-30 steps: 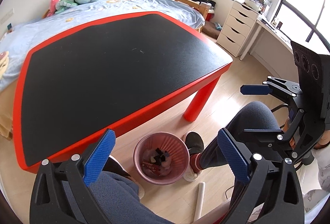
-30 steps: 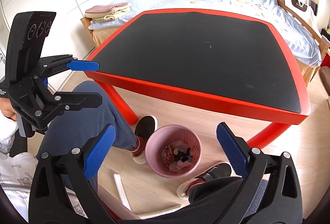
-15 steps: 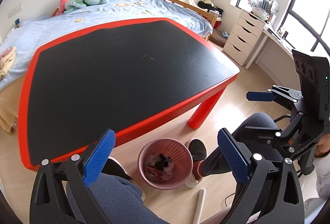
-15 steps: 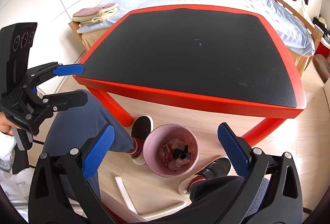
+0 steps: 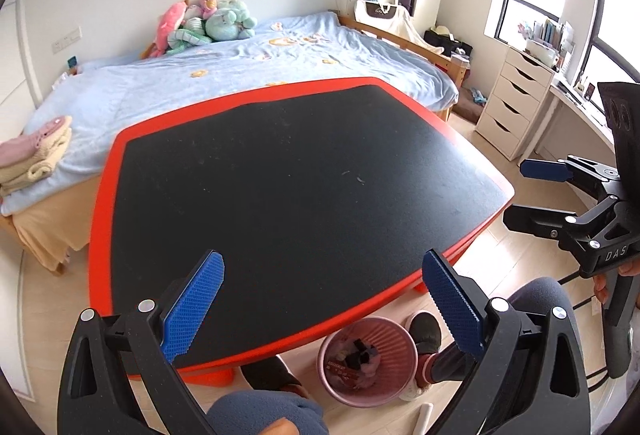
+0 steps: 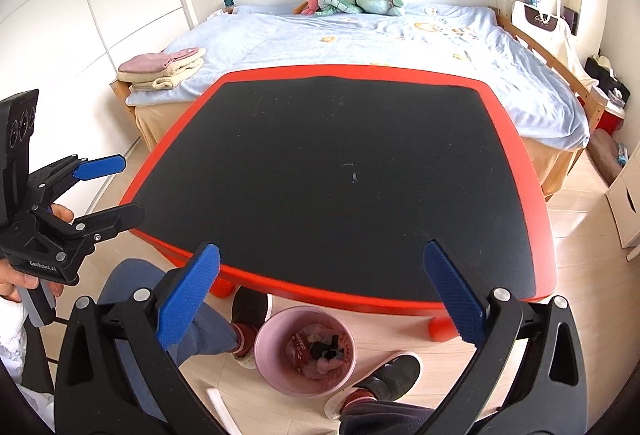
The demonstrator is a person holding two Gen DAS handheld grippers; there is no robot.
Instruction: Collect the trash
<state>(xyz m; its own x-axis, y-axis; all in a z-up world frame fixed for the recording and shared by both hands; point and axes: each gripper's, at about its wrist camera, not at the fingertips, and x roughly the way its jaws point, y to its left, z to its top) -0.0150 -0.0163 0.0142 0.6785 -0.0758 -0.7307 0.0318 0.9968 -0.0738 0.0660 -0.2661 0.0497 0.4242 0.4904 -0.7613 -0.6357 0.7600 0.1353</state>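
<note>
A pink waste bin (image 5: 368,359) with scraps of trash in it stands on the floor at the table's near edge; it also shows in the right wrist view (image 6: 306,353). The red-rimmed black table (image 5: 300,187) shows only faint specks on its top. My left gripper (image 5: 324,299) is open and empty above the near table edge. My right gripper (image 6: 320,291) is open and empty, also above the near edge. Each gripper shows in the other's view, the right one (image 5: 536,195) and the left one (image 6: 112,191).
The person's knees and shoes (image 6: 384,375) flank the bin. A bed (image 6: 380,47) with plush toys lies behind the table. A white drawer unit (image 5: 516,107) stands at the right, folded towels (image 6: 164,69) at the bed's left corner. A white tube (image 6: 220,407) lies on the floor.
Both grippers have risen and tilted up, so the table top and bed fill more of each view and the bin has slid toward the bottom. Both stay open.
</note>
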